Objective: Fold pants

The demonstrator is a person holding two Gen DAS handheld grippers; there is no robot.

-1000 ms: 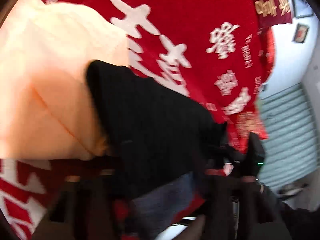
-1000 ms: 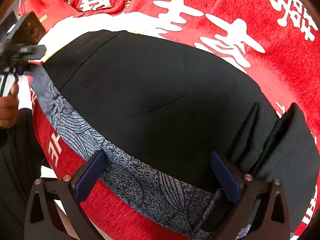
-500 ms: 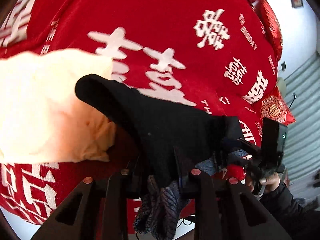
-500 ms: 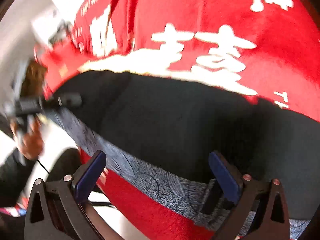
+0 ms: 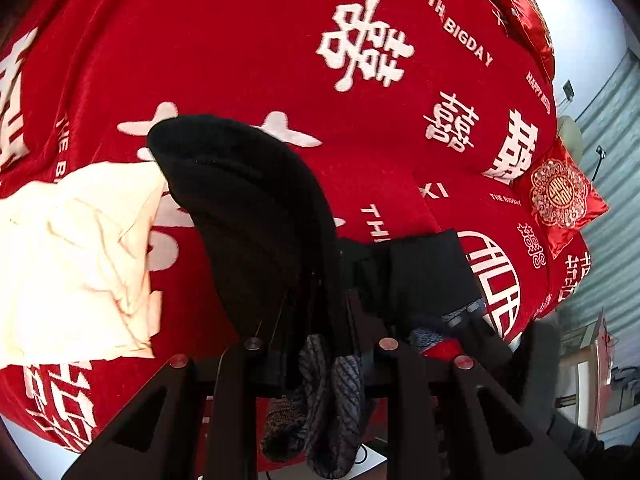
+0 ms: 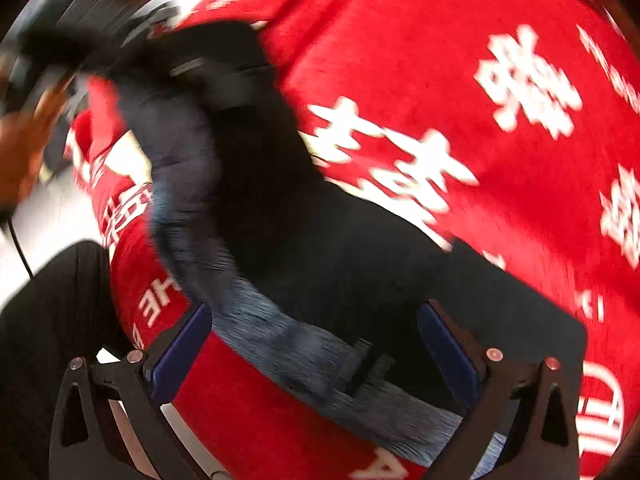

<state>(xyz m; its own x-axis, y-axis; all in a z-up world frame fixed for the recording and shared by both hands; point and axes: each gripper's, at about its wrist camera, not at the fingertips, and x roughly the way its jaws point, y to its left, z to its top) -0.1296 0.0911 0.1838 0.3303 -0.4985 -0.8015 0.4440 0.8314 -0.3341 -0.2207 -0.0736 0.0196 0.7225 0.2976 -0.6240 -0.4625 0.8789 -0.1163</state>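
Note:
The black pants with a grey patterned waistband lining lie on a red bedspread. My left gripper is shut on the waistband and lifts it, so the fabric arches up from the bed. In the right wrist view the pants stretch from the lower right to the upper left, blurred. My right gripper is open, its blue-padded fingers either side of the waistband lining at the bed's front edge.
A cream garment lies left of the pants. Red embroidered cushions sit at the bed's far right. My other hand shows at the left of the right wrist view. The white floor lies beyond the bed edge.
My left gripper has carried the waistband up and toward the right gripper, folding the pants over. The right gripper has stayed open at the waistband while its view swung right.

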